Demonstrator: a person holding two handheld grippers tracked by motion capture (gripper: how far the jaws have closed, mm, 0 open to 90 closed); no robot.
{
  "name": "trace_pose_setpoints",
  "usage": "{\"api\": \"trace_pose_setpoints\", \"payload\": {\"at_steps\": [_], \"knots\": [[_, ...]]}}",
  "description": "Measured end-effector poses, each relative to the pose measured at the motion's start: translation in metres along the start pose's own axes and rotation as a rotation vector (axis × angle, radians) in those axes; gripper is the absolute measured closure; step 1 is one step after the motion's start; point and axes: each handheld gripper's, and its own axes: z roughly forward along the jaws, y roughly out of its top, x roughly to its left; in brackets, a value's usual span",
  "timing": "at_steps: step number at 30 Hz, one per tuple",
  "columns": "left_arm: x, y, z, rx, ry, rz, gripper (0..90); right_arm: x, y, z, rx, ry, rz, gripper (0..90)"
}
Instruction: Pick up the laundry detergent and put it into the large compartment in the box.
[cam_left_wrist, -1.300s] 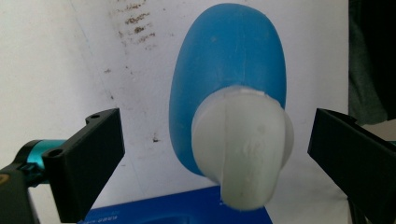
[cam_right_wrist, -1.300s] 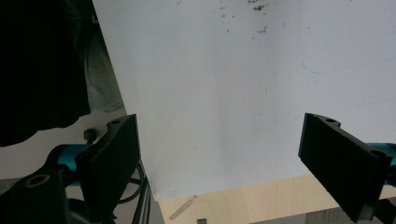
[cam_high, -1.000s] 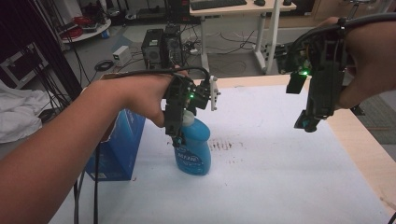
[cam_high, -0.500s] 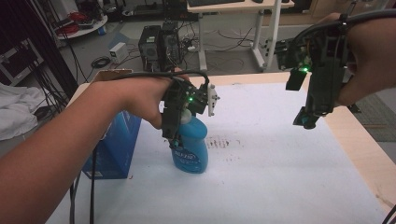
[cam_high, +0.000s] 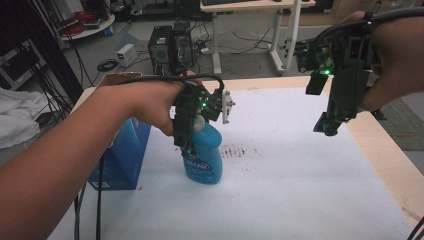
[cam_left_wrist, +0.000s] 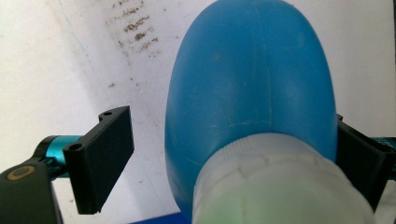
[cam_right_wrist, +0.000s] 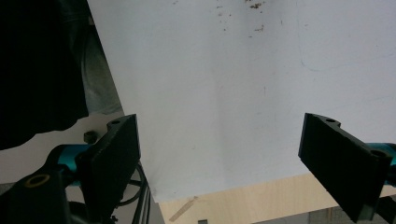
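White table (cam_high: 300, 165), blue bottle (cam_high: 204, 155) upright, contents unseen

Dim, soft room light, bluish cast. In the left gripper view, the bottle's white cap (cam_left_wrist: 280, 186) between the jaws is blurred, too close. Green LED glows on the right gripper (cam_high: 327, 125); left of its jaws, deep shadow.

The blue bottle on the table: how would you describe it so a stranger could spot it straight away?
Start at the white sheet covering the wooden table, then look to its left part, beside the blue box. The bottle stands upright there, with the left gripper around its pale cap. Unlike the square box, it is rounded, glossy, and labelled.
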Motion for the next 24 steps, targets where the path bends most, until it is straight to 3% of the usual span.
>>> {"api": "trace_pose_setpoints", "payload": {"at_steps": [24], "knots": [[-0.0031,0.0029,0.0019,0.028,0.02,0.014,19.8,-0.003,0.002,0.004,0.014,0.005,0.003,12.0]]}}
